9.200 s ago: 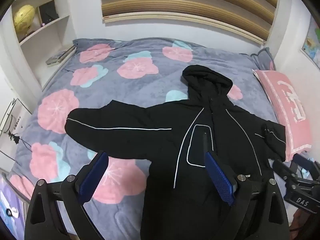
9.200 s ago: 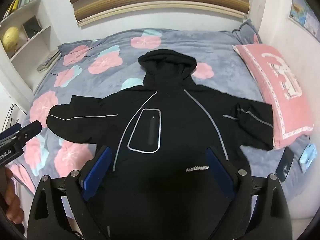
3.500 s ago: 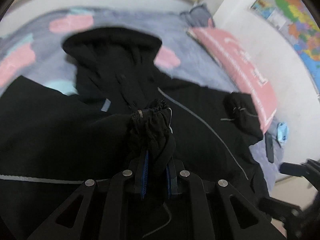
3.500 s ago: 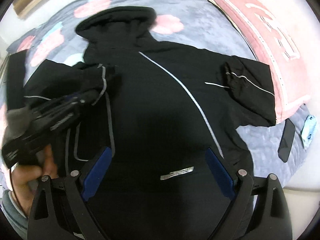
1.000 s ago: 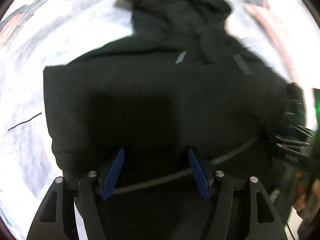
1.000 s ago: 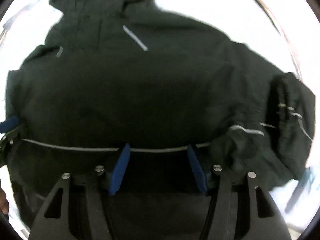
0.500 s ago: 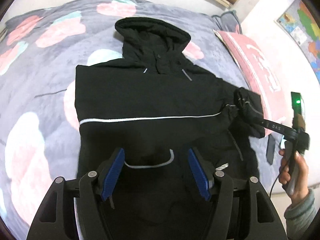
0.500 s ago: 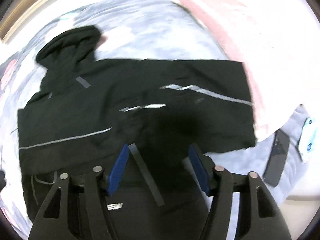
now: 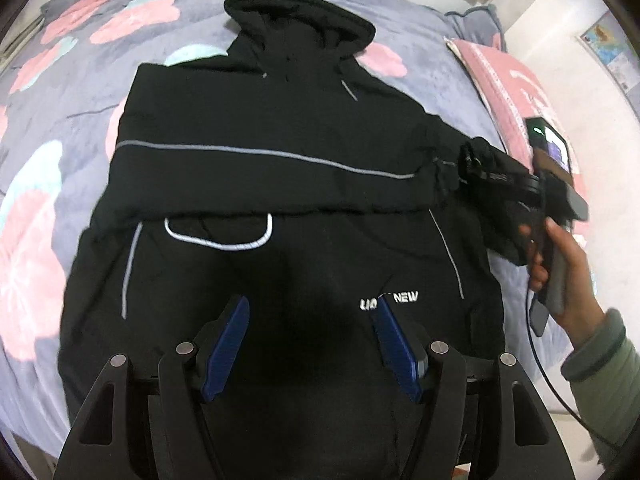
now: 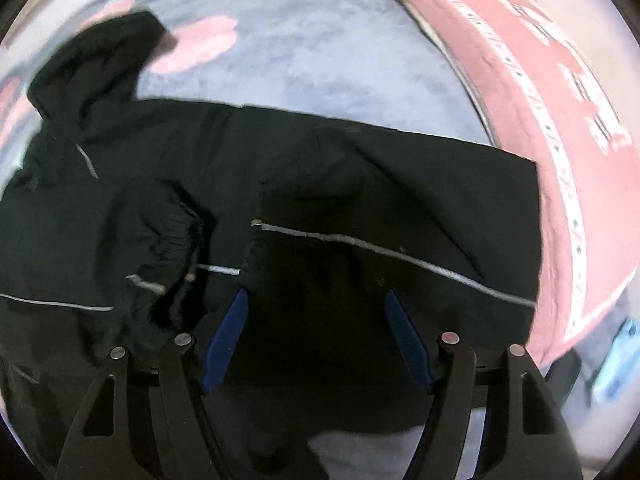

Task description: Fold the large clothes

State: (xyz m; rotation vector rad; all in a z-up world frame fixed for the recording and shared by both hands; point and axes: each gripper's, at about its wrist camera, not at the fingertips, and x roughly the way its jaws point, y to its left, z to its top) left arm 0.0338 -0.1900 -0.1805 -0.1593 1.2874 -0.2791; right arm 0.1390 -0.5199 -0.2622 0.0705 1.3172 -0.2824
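Note:
A black hooded jacket lies face up on the bed, hood away from me. Its left sleeve is folded flat across the chest, grey stripe running sideways. My left gripper hovers open over the jacket's lower front, nothing between its blue pads. My right gripper hangs over the right sleeve by the pillow. Its jaws are opening; the sleeve's black cloth lies under them, just below the cuff, and the pads do not press on it.
A grey blanket with pink flowers covers the bed. A pink pillow lies along the right side. A dark phone and a light blue object rest near the bed's right edge. A hand in a green sleeve holds the right gripper.
The left gripper drew back and up, so the whole jacket shows. The right gripper slid right from the chest to the right sleeve, its jaws wider.

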